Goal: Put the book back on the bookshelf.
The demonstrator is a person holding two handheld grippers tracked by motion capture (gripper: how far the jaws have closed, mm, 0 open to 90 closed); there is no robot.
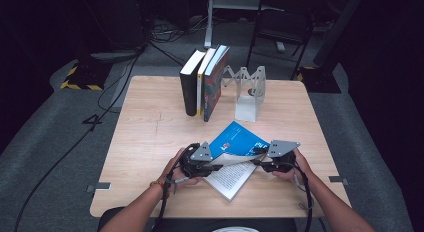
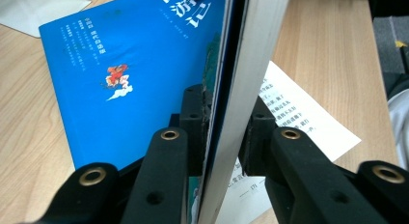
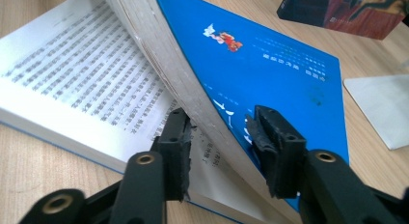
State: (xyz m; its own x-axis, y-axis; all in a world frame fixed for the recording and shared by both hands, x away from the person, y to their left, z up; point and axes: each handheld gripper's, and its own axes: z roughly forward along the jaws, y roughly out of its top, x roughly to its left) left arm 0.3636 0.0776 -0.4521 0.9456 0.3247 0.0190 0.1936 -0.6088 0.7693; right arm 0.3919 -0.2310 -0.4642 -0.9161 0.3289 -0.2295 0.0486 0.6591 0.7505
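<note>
Two grippers share one book, so take it view by view

High view: you have the blue book (image 1: 235, 142) open near the front of the bench (image 1: 145, 137), well short of the three upright books (image 1: 204, 82) and the metal bookend (image 1: 248, 94) at the back. Left gripper (image 1: 215, 164) and right gripper (image 1: 260, 159) meet at the raised part from opposite sides; the lower pages (image 1: 230, 179) lie flat toward you. Holding both edges likely keeps the lifted block from flopping while it swings. Spine runs diagonally, from near left to far right; cover faces up and away from you

Left gripper view: your left gripper (image 2: 226, 132) is clamped on the lifted cover and page block, pads pressing each face, blue book (image 2: 130, 84) standing edge-on and nearly upright between the jaws. Printed page (image 2: 299, 113) lies on the bench behind

Right gripper view: right gripper (image 3: 219, 132) straddles the curved page block of the blue book (image 3: 270, 74). One pad touches the underside; the other seems just off the cover, so jaws read as not yet pinching. Long edge points away toward the far books (image 3: 337, 7)
</note>
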